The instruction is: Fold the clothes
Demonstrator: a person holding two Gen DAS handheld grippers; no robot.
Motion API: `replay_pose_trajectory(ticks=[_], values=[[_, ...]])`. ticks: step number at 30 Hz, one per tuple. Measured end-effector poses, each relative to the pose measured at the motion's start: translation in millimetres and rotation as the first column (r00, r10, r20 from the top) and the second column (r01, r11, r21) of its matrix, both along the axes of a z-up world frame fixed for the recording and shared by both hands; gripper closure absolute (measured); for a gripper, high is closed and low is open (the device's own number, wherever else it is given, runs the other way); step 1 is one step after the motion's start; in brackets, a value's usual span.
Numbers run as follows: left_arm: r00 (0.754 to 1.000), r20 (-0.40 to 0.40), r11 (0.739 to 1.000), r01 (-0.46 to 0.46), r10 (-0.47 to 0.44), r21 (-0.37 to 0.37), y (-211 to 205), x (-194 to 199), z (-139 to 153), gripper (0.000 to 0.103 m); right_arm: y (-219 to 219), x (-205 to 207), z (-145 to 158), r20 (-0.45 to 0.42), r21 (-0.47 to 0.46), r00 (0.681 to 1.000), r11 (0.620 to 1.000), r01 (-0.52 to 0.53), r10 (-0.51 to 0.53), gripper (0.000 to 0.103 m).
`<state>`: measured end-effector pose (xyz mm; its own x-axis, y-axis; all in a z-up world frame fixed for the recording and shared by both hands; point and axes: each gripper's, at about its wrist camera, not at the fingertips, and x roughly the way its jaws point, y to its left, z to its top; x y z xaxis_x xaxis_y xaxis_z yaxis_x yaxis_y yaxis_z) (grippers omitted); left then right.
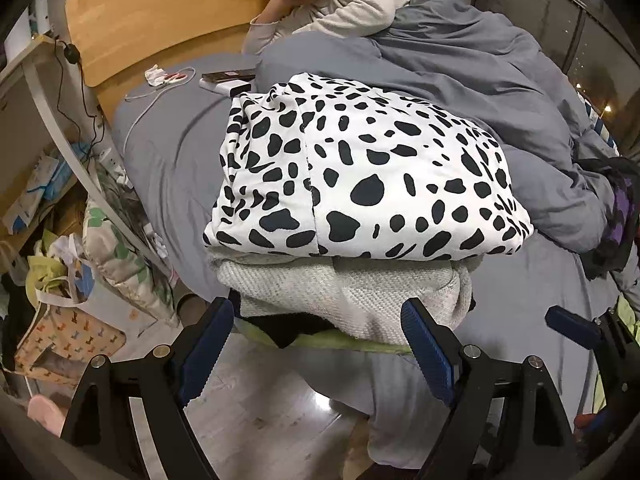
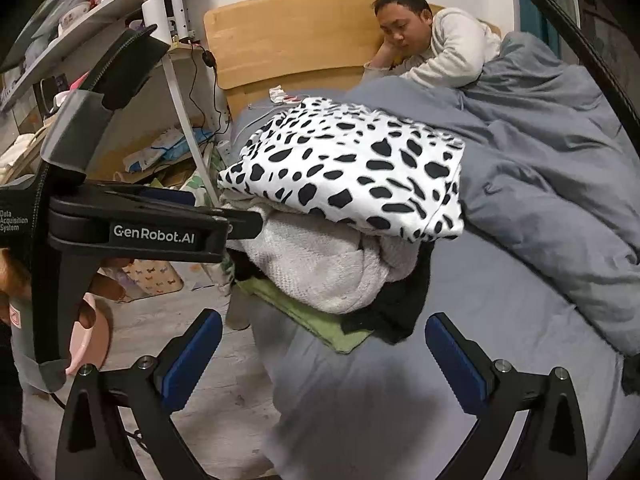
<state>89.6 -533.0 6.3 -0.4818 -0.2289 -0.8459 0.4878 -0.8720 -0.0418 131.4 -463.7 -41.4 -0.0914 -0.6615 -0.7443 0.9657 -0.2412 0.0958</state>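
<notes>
A stack of folded clothes sits at the near edge of the bed (image 1: 168,152), and the spotted black-and-white garment (image 1: 360,168) lies on top of it as a broad, rounded bundle, over a cream knit piece (image 1: 352,292), a dark piece (image 2: 400,304) and a green one (image 2: 304,312) at the bottom. The left gripper (image 1: 316,344) has its fingers spread wide with nothing pinched, just short of the front of the stack; in the right wrist view one of its tips reaches the left side of the pile at the cream layer, though whether it actually touches the cloth is hard to tell from that angle. The right gripper (image 2: 324,352) also has its fingers spread and empty, and hangs over the bare grey sheet in front of the pile. The step in hand looks like tidying the stack. To do it well, press in evenly from both sides so the edges line up, and keep the pads low on the pile so the top bundle does not roll. The stack overhangs the bed edge on the floor side, so any push should go inward, toward the grey duvet (image 1: 500,80). A person (image 2: 440,48) lies at the headboard, well apart from the work.
</notes>
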Motion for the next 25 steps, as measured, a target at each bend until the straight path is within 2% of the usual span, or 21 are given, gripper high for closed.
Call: replay_pose_trajectory(ticks=[25], values=[[1.000,-0.005,1.000,-0.011,0.011,0.023,-4.3,-1.6,-4.1,0.018,-5.6,5.3,0.3,0.006,0.006,1.000,1.000,-0.002,0.002,0.000]])
